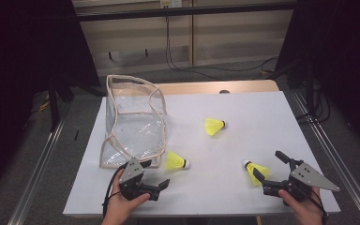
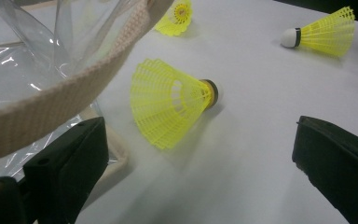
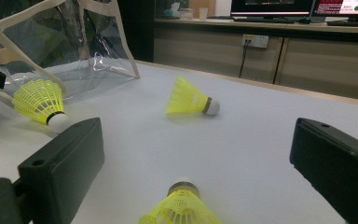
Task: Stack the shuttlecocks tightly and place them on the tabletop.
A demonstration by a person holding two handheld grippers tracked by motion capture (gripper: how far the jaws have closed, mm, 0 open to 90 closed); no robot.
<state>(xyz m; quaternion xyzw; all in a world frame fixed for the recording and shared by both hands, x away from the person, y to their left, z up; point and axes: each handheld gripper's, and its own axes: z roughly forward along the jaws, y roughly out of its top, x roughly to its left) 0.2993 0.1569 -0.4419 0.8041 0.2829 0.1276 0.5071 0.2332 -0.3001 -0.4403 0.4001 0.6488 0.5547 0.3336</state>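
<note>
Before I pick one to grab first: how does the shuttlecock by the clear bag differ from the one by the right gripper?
The shuttlecock by the bag lies just off the clear bag's trim, cork pointing right; the one by the right gripper lies in open table, cork pointing up-left. The first sits ahead of the open left gripper; the second already lies between the open right gripper's jaws. Both are yellow, white-corked, on their sides.

three yellow shuttlecocks lie on their sides on the white table: one (image 1: 176, 161) just beside the clear bag (image 1: 133, 123), one (image 1: 214, 126) mid-table, one (image 1: 256, 172) near the front right.
</note>
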